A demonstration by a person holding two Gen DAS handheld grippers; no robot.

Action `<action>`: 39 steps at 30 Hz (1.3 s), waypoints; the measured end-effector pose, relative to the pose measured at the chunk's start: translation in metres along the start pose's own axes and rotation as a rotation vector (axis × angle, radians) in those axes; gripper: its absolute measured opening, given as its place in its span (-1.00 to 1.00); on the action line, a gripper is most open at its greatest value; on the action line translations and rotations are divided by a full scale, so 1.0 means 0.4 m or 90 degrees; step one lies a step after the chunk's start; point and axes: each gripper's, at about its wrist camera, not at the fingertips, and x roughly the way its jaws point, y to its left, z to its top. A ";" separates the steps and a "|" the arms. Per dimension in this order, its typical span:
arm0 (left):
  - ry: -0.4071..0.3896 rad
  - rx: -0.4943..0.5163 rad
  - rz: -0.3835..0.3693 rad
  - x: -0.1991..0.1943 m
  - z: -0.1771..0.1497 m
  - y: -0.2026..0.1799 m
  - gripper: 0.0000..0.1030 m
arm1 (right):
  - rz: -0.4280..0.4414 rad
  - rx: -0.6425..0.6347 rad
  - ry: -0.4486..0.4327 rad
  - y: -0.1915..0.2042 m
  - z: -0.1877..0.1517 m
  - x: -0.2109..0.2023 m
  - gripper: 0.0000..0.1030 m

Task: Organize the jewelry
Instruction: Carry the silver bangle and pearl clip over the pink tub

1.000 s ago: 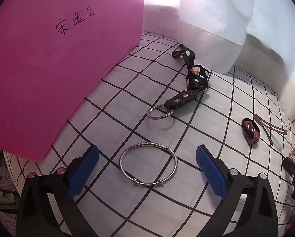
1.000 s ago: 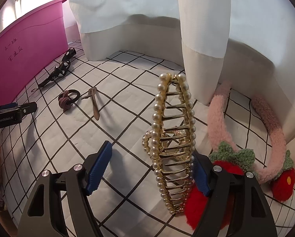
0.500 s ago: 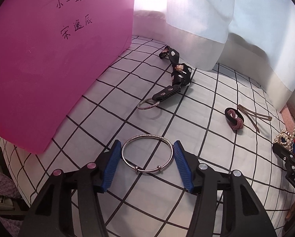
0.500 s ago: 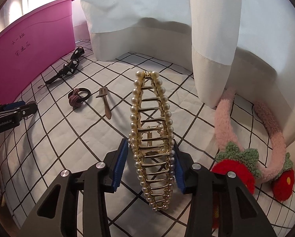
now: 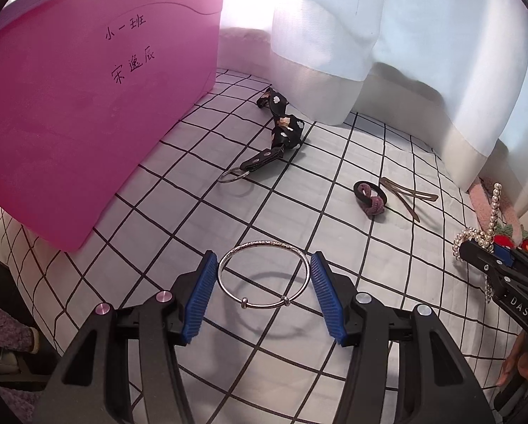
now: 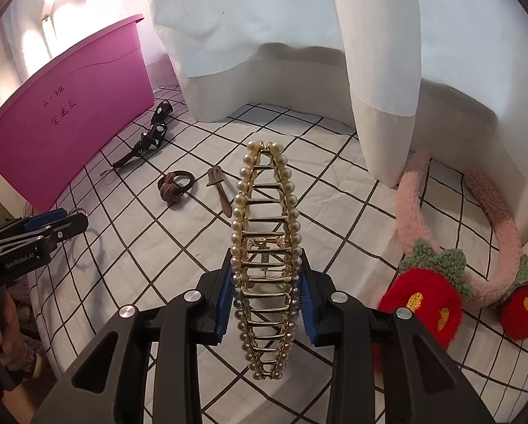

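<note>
We've got the silver bangle (image 5: pixel 263 275) pinched between the left gripper (image 5: pixel 264 293) pads, lifted just off the checked cloth (image 5: pixel 299 190) with its shadow underneath. Over on the right, the pearl hair claw (image 6: pixel 265 254) is clamped upright in our right gripper (image 6: pixel 267 304). Pink bin (image 5: pixel 87 106) sits close by on the left, strawberry headband (image 6: pixel 458 247) off right.
</note>
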 end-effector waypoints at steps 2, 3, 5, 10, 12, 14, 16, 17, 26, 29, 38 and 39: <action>-0.005 -0.004 -0.004 -0.012 0.005 -0.001 0.03 | -0.001 0.001 -0.004 0.000 0.002 -0.014 -0.39; -0.009 -0.008 -0.004 -0.020 0.006 0.001 0.03 | 0.000 0.000 -0.007 0.000 0.004 -0.023 -0.39; -0.017 -0.012 -0.003 -0.037 0.010 0.003 0.03 | 0.003 -0.003 -0.012 0.001 0.008 -0.039 -0.39; -0.036 -0.026 0.001 -0.083 0.015 0.014 0.03 | 0.012 -0.015 -0.019 0.009 0.016 -0.071 -0.39; -0.044 -0.031 0.003 -0.107 0.017 0.018 0.03 | 0.017 -0.021 -0.024 0.015 0.021 -0.087 -0.38; -0.055 -0.035 0.006 -0.132 0.021 0.021 0.03 | 0.021 -0.028 -0.031 0.020 0.025 -0.107 -0.39; -0.067 -0.039 0.007 -0.163 0.026 0.024 0.03 | 0.029 -0.037 -0.038 0.027 0.036 -0.127 -0.39; -0.073 -0.041 0.009 -0.180 0.030 0.026 0.03 | 0.034 -0.041 -0.043 0.032 0.042 -0.142 -0.38; -0.145 -0.067 0.040 -0.355 0.078 0.042 0.03 | 0.108 -0.079 -0.101 0.099 0.138 -0.251 -0.38; -0.174 -0.081 0.051 -0.411 0.107 0.069 0.03 | 0.134 -0.100 -0.128 0.142 0.193 -0.278 -0.38; -0.241 -0.113 0.085 -0.506 0.242 0.232 0.03 | 0.208 -0.142 -0.190 0.345 0.405 -0.286 -0.38; -0.243 -0.115 0.090 -0.507 0.259 0.258 0.04 | 0.218 -0.141 -0.191 0.371 0.434 -0.277 -0.38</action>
